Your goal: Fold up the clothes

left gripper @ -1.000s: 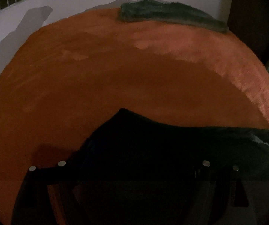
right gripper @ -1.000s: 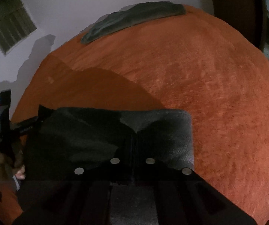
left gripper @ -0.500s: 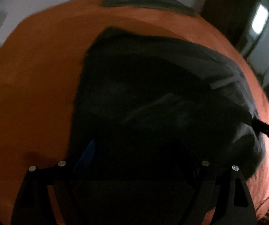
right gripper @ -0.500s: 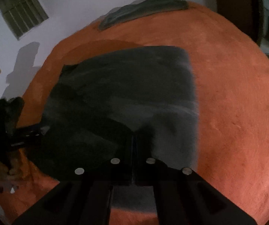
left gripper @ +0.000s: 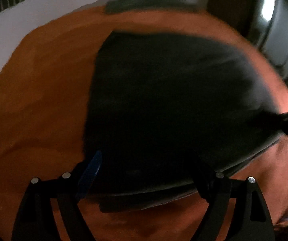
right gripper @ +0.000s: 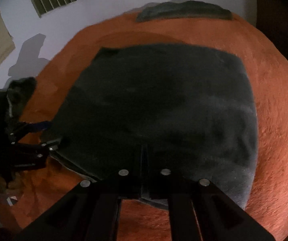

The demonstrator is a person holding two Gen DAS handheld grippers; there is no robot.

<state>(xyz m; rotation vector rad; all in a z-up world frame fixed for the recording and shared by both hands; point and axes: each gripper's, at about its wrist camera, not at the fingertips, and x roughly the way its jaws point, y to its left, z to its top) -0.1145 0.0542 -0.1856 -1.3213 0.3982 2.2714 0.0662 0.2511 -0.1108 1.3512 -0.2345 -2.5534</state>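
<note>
Fabric, dark grey, lies spread before us on the orange blanket [right gripper: 274, 104]: the garment [right gripper: 164, 104] covers the middle of the bed. On our left, the left gripper [right gripper: 49, 134] has its fingers apart at the garment's near left edge; in its own view the cloth lies between and partly over them, and we cannot tell whether they press on anything. Toward the right, our right gripper [right gripper: 144, 156] has its fingers together, clamped on the garment's near hem at its middle. Far off, by the wall, a second folded grey cloth [right gripper: 184, 10] rests on the blanket's far edge, well apart from the garment.
</note>
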